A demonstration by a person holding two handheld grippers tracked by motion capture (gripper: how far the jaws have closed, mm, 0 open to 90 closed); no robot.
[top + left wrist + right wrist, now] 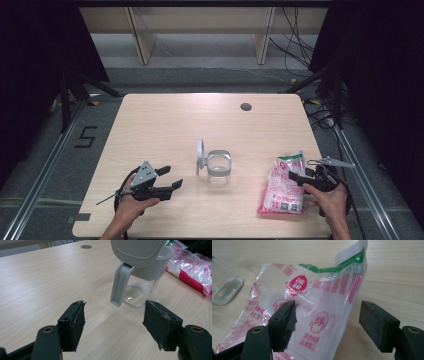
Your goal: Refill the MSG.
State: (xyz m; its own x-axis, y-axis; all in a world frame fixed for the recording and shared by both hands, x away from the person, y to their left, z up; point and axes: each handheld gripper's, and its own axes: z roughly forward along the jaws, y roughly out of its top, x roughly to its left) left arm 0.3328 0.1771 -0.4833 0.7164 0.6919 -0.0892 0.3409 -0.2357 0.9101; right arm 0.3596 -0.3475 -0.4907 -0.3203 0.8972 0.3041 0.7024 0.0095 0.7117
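Step in hand, by the look of it: getting hold of bag before filling jar; nothing gripped yet.

Left gripper (pixel 170 180): near table's left front, jaws spread wide, empty, aimed at jar (pixel 218 165) at table centre; jar's lid (pixel 200 152) flipped open, handle toward gripper.

Bag (pixel 285 187), pink-white, top cut open, lies right of jar, well apart.

Right gripper (pixel 327 325): jaws spread wide, bag's upper part between pads, no pinch evident.

Next move likely needs right jaws closing on bag, left steadying jar.
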